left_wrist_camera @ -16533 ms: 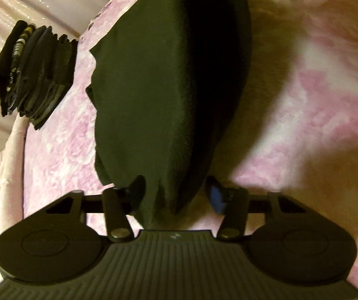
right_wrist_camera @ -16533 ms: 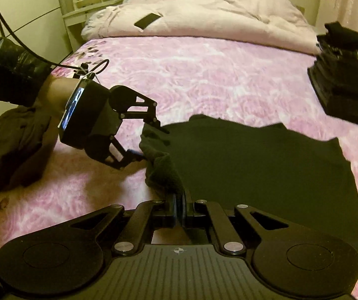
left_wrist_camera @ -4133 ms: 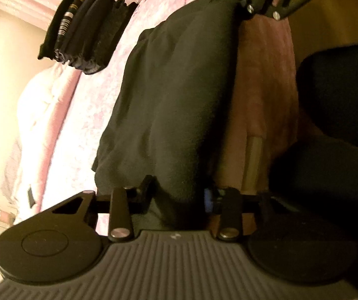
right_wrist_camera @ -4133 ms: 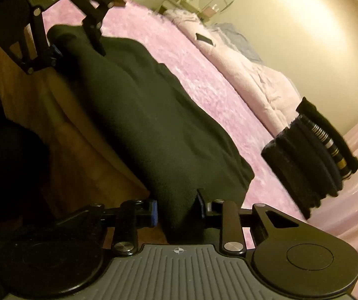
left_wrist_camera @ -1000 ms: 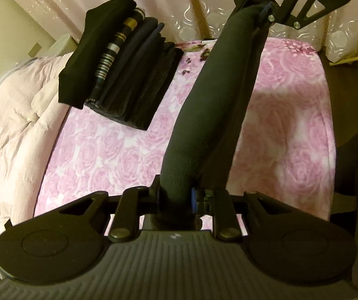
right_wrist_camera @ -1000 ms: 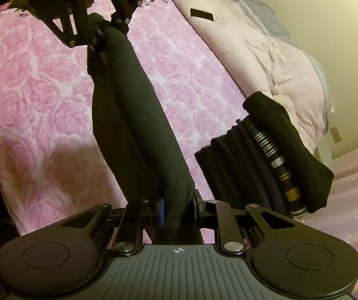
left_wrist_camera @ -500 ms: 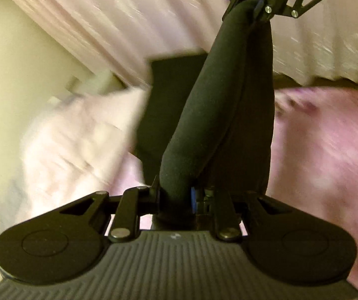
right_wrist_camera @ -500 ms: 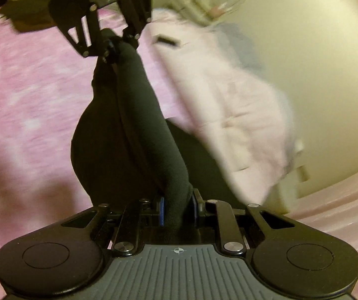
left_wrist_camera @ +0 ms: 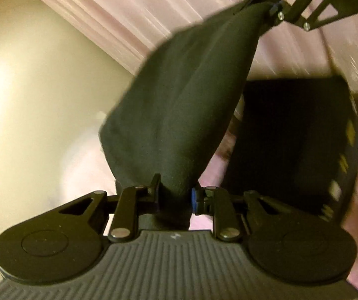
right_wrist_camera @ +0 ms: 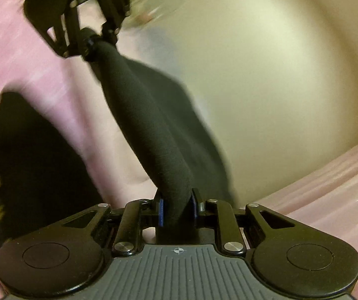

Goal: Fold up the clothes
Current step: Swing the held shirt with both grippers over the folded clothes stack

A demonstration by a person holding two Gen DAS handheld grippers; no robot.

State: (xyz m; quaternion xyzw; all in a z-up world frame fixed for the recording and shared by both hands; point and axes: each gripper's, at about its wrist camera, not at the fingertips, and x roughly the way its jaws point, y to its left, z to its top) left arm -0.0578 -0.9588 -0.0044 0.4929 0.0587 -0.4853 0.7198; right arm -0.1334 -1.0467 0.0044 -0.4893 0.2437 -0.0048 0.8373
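Because I want the folded black garment (left_wrist_camera: 179,105) to stay flat, I hold it strung in the air between both tools: my left gripper (left_wrist_camera: 174,196) and right gripper (right_wrist_camera: 176,211) each clamped on one end, above the pile of folded clothes (left_wrist_camera: 294,140) on the pink bed (right_wrist_camera: 9,40).
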